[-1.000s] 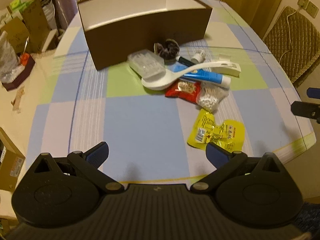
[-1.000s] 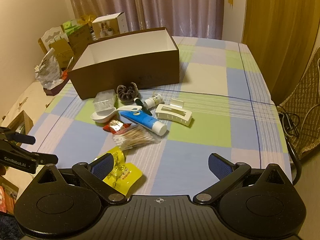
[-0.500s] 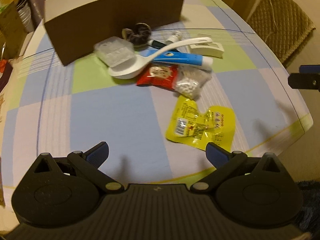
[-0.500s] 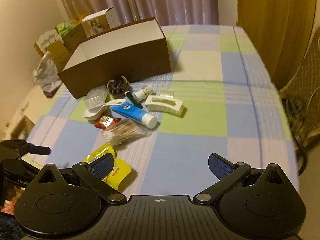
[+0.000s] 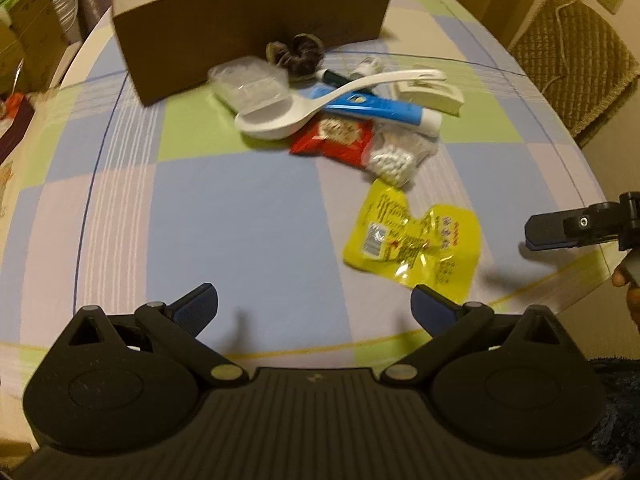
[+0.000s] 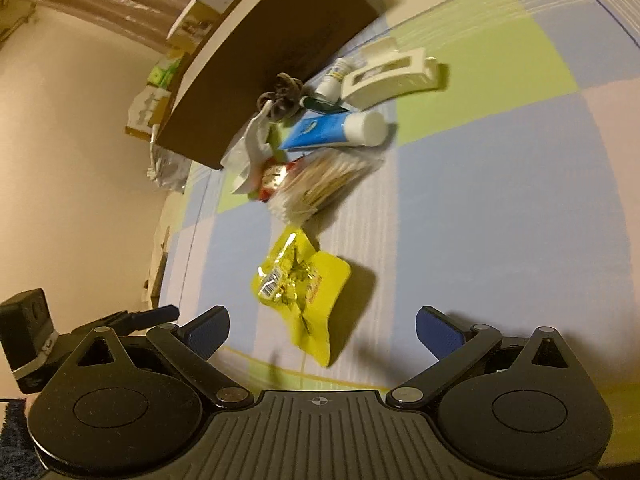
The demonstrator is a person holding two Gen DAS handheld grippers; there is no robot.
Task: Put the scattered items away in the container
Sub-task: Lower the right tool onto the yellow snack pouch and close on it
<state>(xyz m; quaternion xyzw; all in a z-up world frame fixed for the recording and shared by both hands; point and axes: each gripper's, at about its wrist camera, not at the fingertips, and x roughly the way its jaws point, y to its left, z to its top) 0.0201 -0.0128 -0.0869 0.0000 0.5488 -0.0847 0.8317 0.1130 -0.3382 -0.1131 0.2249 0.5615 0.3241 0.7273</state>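
Both claws released, jaws spread wide, nothing held. Left claw (image 5: 314, 306) hovers over the near edge of the worktop (image 5: 200, 208), which has a checked blue, green and lilac cloth. Right claw (image 6: 322, 330) is tilted, low over the near edge, w/ the yellow packet (image 6: 302, 284) lying flat just beyond its fingertips, roughly between them. In the left wrist view that packet (image 5: 416, 236) sits to the right of centre, apart from the rest of the pile, and the right claw's finger pokes in from the right edge.

Farther back is the cluster: bag of cotton swabs (image 5: 394, 156), red snack pack (image 5: 336, 140), white spoon (image 5: 288, 116) resting over a blue tube (image 5: 372, 108), clear plastic case (image 5: 250, 86), white hair clip (image 5: 430, 92), dark scrunchie (image 5: 296, 54) and a small bottle (image 5: 368, 66), blurry. Brown box (image 5: 248, 20) stands at the far side, scrunchie just beside its front wall. Inside of box not visible.
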